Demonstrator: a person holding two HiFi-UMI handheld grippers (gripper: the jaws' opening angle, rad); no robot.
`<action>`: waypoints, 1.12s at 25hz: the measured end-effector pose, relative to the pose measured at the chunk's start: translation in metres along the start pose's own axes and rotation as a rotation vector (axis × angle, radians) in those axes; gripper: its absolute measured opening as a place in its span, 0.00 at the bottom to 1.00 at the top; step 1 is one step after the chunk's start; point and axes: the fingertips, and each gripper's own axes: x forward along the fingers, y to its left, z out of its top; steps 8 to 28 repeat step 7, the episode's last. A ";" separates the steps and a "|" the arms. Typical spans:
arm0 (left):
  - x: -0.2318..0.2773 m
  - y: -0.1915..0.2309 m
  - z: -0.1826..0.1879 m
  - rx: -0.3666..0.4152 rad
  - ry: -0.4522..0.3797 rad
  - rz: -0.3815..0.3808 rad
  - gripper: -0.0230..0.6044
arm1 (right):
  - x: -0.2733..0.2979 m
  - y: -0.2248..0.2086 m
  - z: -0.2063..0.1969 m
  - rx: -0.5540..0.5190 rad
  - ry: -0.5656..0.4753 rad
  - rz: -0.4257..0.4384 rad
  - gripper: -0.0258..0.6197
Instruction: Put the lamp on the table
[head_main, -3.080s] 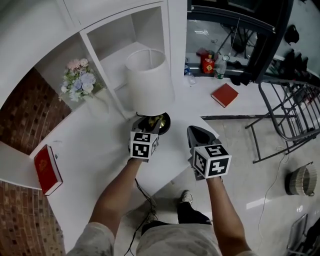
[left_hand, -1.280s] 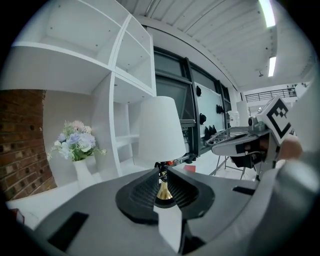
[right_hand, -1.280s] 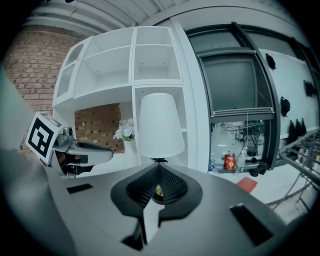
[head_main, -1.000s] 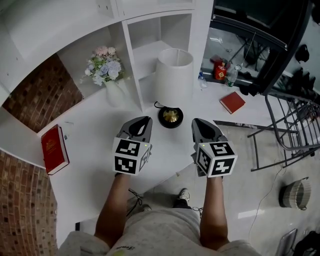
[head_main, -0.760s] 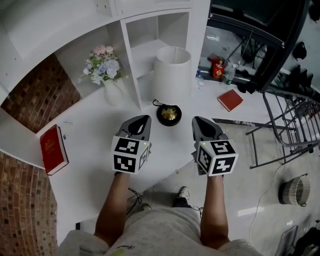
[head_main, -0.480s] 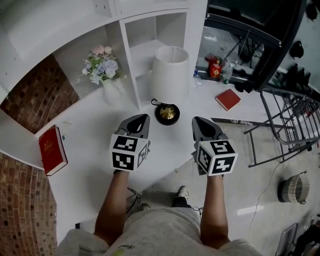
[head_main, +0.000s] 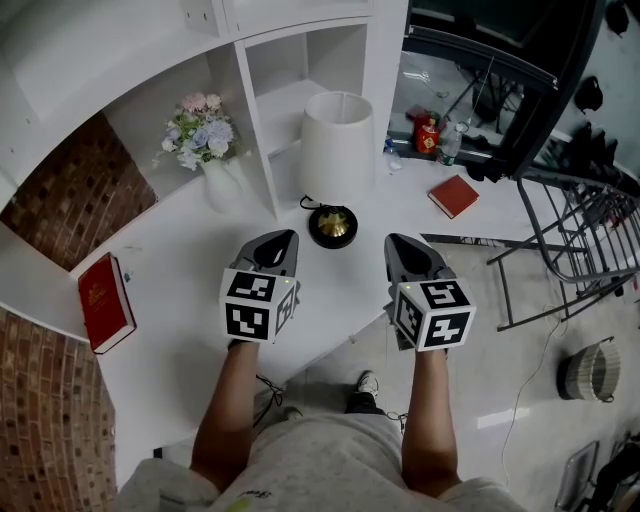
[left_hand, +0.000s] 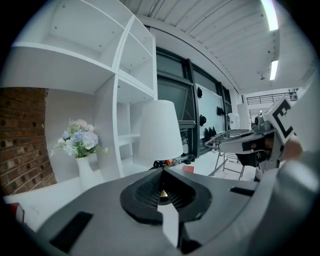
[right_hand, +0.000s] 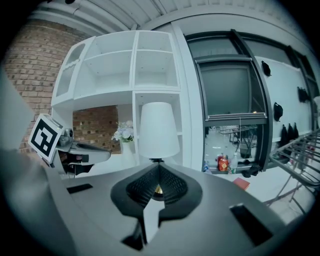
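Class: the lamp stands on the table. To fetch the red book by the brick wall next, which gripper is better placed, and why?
Left. The left gripper is on the side of the red book; the right gripper is farther off.

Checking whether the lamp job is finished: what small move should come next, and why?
Probably just ease both grippers back a little. The lamp stands upright on the white table, clear of the left gripper and the right gripper, and both are shut with nothing in them. The placing looks done.
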 end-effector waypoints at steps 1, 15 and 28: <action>0.000 -0.001 0.000 -0.001 0.001 -0.001 0.03 | 0.000 0.000 0.000 0.000 0.000 0.001 0.04; -0.001 -0.004 -0.006 0.001 0.010 -0.010 0.03 | -0.001 0.004 -0.002 0.002 -0.001 0.005 0.04; -0.001 -0.004 -0.006 0.001 0.010 -0.010 0.03 | -0.001 0.004 -0.002 0.002 -0.001 0.005 0.04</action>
